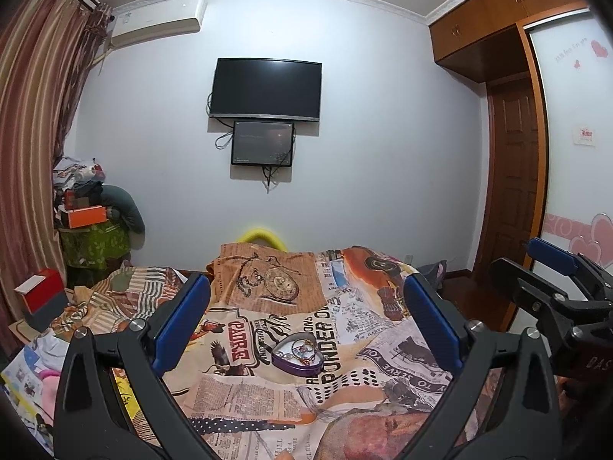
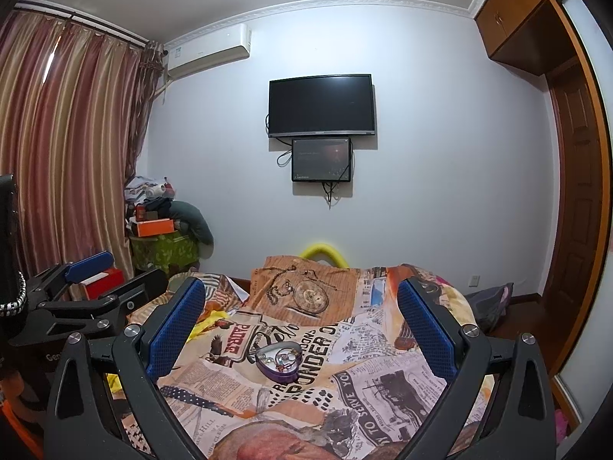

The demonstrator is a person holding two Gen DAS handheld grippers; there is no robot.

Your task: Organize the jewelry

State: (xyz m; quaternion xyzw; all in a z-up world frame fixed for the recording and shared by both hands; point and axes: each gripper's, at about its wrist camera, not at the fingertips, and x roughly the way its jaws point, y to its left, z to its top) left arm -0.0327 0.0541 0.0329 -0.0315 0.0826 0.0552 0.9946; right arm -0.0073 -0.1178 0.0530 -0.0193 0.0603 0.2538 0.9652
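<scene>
On the bed, midway between our two grippers, sits the heart tin (image 1: 294, 353), lid off, with the jewelry (image 1: 302, 348) heaped inside. We hold the left gripper (image 1: 306, 326) and the right gripper (image 2: 295, 326) high and back from it, both spread wide with nothing between the pads; we judge this a ready stance, leaving room to come down on the tin. It rests on the quilt (image 1: 345, 395), a soft base that may let it tip. The pieces inside are too small and tangled to tell apart. Our hands are out of view, and the quilt's busy print could hide any loose piece.
</scene>
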